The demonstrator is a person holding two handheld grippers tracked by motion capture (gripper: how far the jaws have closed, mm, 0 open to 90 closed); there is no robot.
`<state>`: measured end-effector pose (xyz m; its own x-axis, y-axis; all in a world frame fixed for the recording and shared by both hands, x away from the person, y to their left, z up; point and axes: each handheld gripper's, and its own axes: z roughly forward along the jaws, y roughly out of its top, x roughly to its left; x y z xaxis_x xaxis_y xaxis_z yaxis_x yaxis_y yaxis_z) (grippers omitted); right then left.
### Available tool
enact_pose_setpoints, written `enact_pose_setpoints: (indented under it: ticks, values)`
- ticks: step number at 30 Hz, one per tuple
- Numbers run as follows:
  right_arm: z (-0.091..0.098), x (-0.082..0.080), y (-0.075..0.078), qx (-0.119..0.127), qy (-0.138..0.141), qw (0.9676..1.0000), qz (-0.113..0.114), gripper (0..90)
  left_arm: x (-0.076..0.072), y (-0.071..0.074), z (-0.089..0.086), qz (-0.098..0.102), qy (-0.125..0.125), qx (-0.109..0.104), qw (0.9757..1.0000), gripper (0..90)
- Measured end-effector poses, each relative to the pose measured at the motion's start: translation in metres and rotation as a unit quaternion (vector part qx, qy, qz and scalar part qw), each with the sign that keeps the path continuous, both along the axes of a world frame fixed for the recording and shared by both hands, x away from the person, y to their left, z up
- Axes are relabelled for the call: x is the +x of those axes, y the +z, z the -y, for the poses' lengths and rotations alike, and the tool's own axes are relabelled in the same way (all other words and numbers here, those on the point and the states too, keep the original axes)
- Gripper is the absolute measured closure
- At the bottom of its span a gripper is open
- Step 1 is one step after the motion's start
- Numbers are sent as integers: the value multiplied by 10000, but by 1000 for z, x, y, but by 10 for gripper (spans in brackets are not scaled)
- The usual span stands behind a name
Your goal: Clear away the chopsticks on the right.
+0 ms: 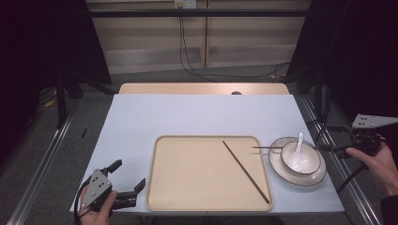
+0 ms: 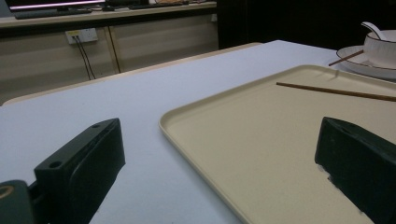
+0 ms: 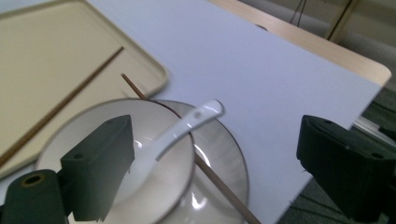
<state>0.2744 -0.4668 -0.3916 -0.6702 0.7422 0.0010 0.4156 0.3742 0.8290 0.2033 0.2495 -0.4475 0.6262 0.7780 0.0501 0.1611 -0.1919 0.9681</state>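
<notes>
A beige tray (image 1: 187,178) lies at the table's front middle with one brown chopstick (image 1: 246,172) slanting across its right part. Right of it a white bowl (image 1: 307,164) stands on a plate (image 1: 281,166); a white spoon (image 1: 297,145) leans in the bowl. A second chopstick (image 1: 267,148) rests on the plate's left rim. My left gripper (image 1: 127,175) sits open by the tray's front-left corner, its jaws empty (image 2: 219,135). My right gripper (image 1: 331,137) hovers open past the table's right edge, empty, with the bowl (image 3: 149,186) and spoon (image 3: 187,128) ahead of its jaws (image 3: 215,126).
The table's pale blue top (image 1: 202,115) ends in a wooden strip at the far side. Metal floor rails run along both sides. Cables hang from a wall socket behind, and dark curtains stand at left and right.
</notes>
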Motion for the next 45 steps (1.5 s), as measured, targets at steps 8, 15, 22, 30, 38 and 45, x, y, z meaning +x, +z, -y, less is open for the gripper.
enact_pose_setpoints:
  ticks: [8,15,22,30,38,45]
  values:
    - [15,15,-15,-713,4,9973,-190,363,0,0,0,-14,9,-11,10000,15]
    - [5,28,-31,-1350,555,9876,-581,572,0,-1,0,-19,6,-26,10000,15]
    - [-12,35,-38,-1703,912,9785,-727,702,0,-1,1,-14,-24,-17,10000,14]
    - [-19,39,-41,-1839,1202,9722,-814,740,1,-1,1,-28,-4,-22,10000,14]
    - [-23,40,-46,-2004,1411,9661,-816,798,1,-1,-1,-54,38,-68,10000,11]
    - [-24,40,-46,-2034,1505,9636,-862,849,1,-1,-1,-69,14,-75,9999,13]
